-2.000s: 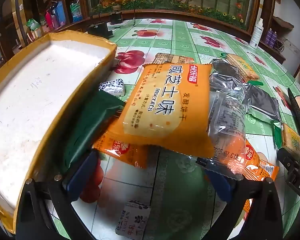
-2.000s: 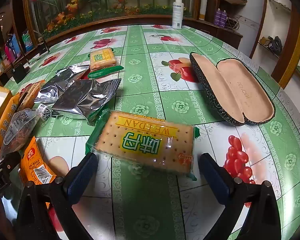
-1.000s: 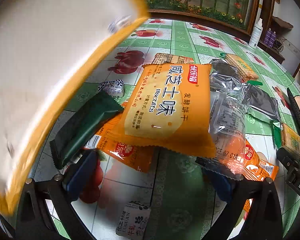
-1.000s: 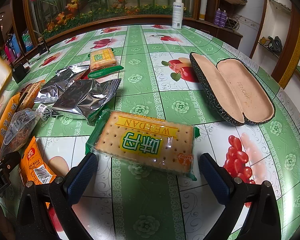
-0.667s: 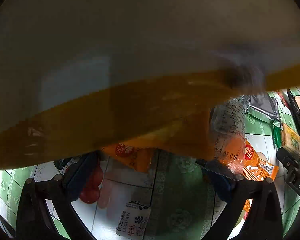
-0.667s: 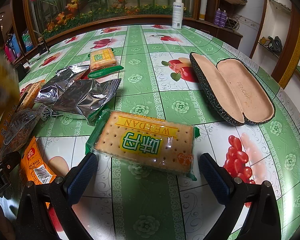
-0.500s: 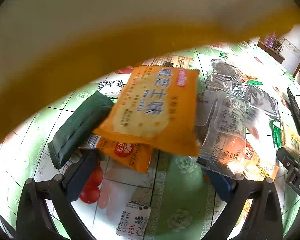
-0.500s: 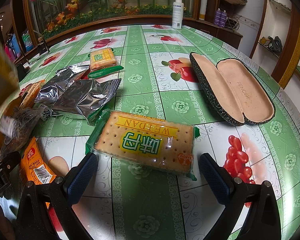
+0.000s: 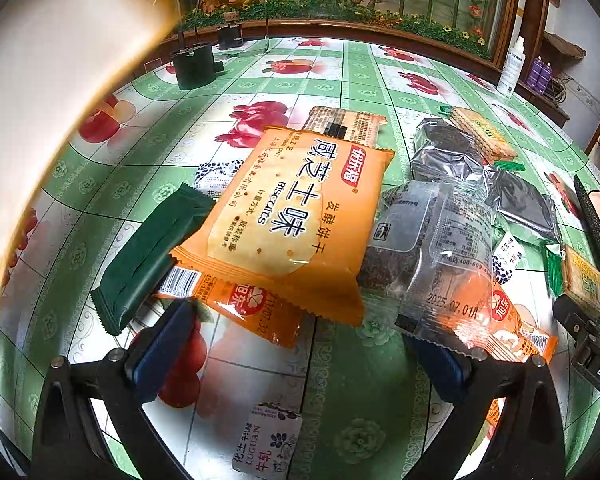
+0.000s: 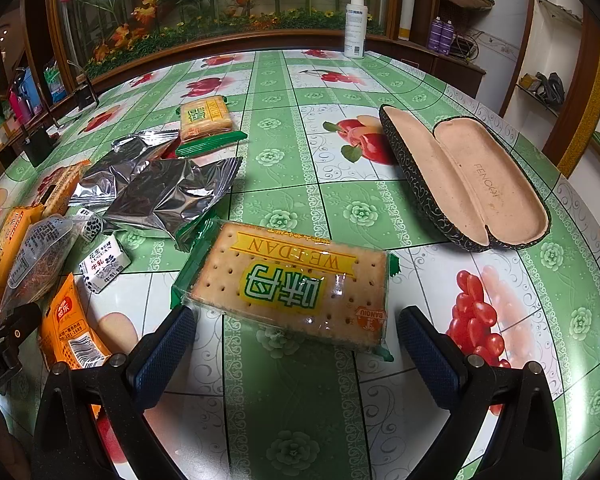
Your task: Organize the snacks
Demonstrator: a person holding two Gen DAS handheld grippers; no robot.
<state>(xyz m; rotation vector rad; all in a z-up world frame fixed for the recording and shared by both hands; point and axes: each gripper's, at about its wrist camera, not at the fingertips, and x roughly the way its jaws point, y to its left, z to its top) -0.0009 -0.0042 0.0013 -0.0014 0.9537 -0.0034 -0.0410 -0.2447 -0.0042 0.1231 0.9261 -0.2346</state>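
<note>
In the left wrist view my left gripper (image 9: 300,356) is open and empty, low over the table just in front of a pile of snacks. An orange biscuit packet (image 9: 296,220) lies on top, a dark green bar (image 9: 152,256) to its left, a clear packet (image 9: 432,256) to its right, a small candy (image 9: 266,444) near the fingers. A blurred yellow-rimmed white box (image 9: 40,80) is in the air at the left. In the right wrist view my right gripper (image 10: 296,352) is open and empty, just in front of a WEIDAN cracker packet (image 10: 288,284).
An open glasses case (image 10: 464,176) lies right of the crackers. Silver foil bags (image 10: 160,188), another cracker packet (image 10: 204,116) and small candies (image 10: 104,264) lie to the left. A white spray bottle (image 10: 356,28) stands at the far edge. A black holder (image 9: 194,66) stands far left.
The yellow-rimmed box rose off the table at the left, swept across the left wrist view and now hangs at the upper left. The snack pile shifted slightly. The right gripper has not moved.
</note>
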